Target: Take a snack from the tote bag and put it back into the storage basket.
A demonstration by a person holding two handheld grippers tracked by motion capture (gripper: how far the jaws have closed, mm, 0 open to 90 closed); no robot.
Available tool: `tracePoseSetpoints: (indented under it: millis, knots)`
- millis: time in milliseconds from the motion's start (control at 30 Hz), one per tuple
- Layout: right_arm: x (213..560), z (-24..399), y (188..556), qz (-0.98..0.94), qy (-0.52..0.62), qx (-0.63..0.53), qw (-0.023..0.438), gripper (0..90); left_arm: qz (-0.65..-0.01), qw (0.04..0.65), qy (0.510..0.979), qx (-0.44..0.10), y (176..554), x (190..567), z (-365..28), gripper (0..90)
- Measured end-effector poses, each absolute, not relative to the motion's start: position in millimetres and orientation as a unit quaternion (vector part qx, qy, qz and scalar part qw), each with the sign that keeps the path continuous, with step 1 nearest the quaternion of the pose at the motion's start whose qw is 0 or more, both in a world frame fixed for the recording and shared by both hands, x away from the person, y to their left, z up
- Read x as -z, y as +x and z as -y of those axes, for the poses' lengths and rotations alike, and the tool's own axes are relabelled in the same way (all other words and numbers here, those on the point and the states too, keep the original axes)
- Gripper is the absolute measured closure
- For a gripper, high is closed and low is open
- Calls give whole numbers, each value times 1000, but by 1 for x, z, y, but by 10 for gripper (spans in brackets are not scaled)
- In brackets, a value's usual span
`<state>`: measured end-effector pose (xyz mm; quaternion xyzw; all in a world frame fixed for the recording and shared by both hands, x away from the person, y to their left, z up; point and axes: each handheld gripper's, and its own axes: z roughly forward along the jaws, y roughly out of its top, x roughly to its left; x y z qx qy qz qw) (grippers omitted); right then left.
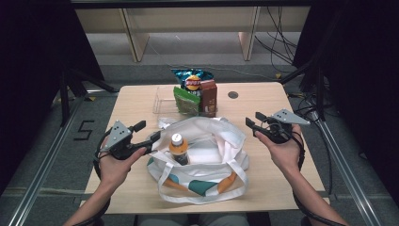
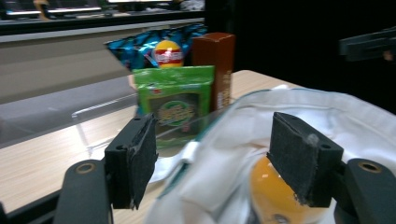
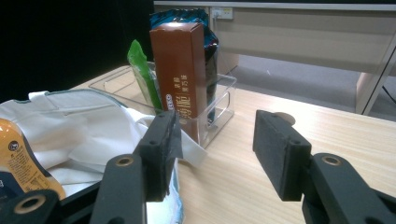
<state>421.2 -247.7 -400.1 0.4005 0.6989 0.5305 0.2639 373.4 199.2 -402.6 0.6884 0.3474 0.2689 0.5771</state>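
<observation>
— Nearest you, what do you count?
— One white tote bag [image 1: 207,155] at the table's [image 1: 263,188] near edge, one orange bottle [image 1: 179,148] upright inside it.

— Your grippers?
— Left gripper [image 1: 148,133] gapes at the bag's left rim, grasping nothing; right gripper [image 1: 253,120] gapes over bare wood right of the bag.

— Beyond?
— One clear bin [image 1: 162,101] near the far edge holds three: brown carton [image 1: 209,96], green packet [image 1: 186,101], blue bag [image 1: 190,77]. Both side edges lie bare; grey floor surrounds.

A large "5" [image 1: 83,130] is taped on the floor at nine o'clock of the surface. The brown carton [image 3: 182,70] carries pale Chinese characters down its side, too small to read. The other packets' logos stay illegible.
</observation>
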Motion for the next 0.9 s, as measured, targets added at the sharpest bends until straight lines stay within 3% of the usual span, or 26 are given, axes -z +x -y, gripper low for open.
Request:
tracePoseSetpoints:
  millis: [467, 900]
  knots:
    - [401, 247, 419, -697, 414, -526, 257, 501, -318, 596, 709, -204, 373, 414, -166, 335]
    - [397, 251, 419, -695, 406, -530, 267, 501, -304, 580, 725, -212, 379, 429, -150, 424]
